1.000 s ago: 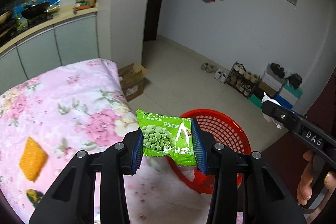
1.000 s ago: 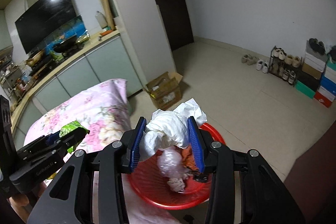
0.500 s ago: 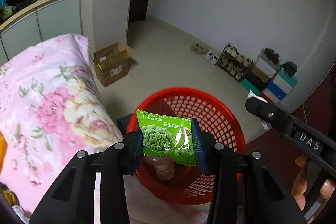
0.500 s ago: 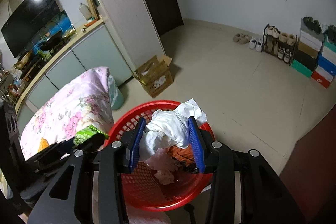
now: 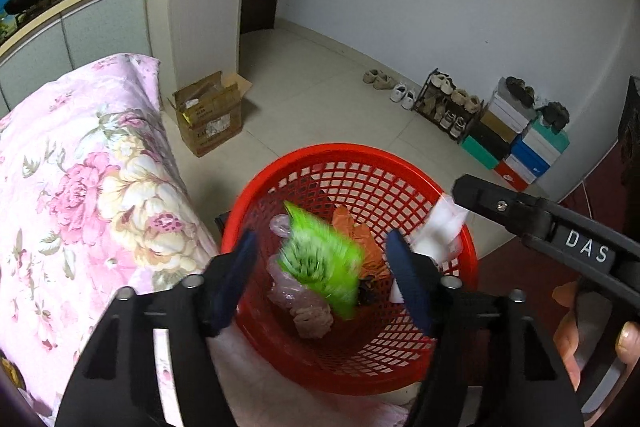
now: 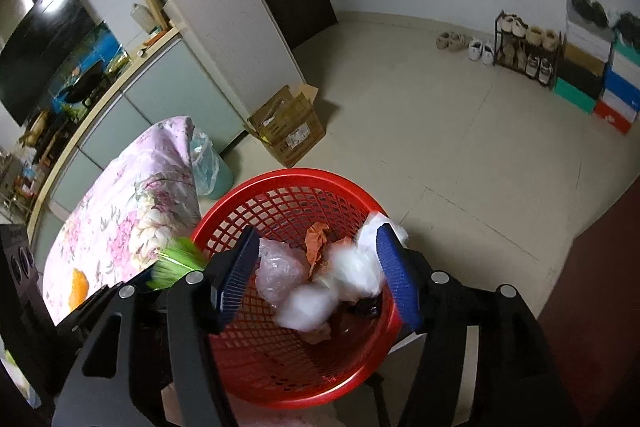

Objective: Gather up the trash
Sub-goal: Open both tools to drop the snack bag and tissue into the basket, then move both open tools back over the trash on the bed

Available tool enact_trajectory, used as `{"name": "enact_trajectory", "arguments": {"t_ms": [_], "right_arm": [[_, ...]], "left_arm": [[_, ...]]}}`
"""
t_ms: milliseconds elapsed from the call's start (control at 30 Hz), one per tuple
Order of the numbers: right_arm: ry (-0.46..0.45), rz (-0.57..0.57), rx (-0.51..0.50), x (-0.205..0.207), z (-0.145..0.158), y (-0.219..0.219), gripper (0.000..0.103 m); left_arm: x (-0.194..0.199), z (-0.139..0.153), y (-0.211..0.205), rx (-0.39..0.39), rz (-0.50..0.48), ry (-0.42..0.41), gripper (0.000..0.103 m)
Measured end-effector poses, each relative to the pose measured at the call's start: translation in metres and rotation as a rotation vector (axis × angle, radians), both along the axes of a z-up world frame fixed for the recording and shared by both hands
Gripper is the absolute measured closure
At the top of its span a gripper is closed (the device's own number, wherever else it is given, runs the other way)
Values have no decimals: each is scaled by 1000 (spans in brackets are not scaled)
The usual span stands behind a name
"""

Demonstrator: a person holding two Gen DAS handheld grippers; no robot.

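One red mesh basket (image 5: 352,163) sits at six o'clock in both wrist views, beside the pink floral cover (image 5: 80,187). The left gripper (image 5: 320,273) has its jaws opening, pads clear of one green snack packet (image 5: 320,259), which is blurred between them above the basket. The right gripper (image 6: 316,275) likewise has its jaws opening; one white crumpled paper wad (image 6: 348,275), blurred, lies between them, its edge against the right pad. In the basket lie one clear plastic bag (image 6: 280,273) and one orange wrapper (image 6: 316,243). One cardboard box (image 6: 288,131) stands at twelve o'clock.
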State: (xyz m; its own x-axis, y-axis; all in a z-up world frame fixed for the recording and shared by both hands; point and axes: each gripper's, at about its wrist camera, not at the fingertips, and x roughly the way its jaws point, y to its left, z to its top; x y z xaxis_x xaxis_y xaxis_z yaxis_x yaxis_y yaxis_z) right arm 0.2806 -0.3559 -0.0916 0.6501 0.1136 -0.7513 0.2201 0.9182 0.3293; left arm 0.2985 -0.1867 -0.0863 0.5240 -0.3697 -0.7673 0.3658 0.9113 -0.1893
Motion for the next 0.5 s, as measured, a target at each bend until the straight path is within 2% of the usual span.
{"name": "enact_trajectory", "arguments": {"t_ms": [100,167,500], "right_arm": [[-8,-8,10,-5,2,-4,43],[-20,-11,10,-10,5,-5,43],[-85,23,-44,-33,21,15,43]], "left_arm": [[-1,2,5,4,6,0,33],[-4,7,9,9,20,-14,27],[-19,44,40,23,84,-103,24]]}}
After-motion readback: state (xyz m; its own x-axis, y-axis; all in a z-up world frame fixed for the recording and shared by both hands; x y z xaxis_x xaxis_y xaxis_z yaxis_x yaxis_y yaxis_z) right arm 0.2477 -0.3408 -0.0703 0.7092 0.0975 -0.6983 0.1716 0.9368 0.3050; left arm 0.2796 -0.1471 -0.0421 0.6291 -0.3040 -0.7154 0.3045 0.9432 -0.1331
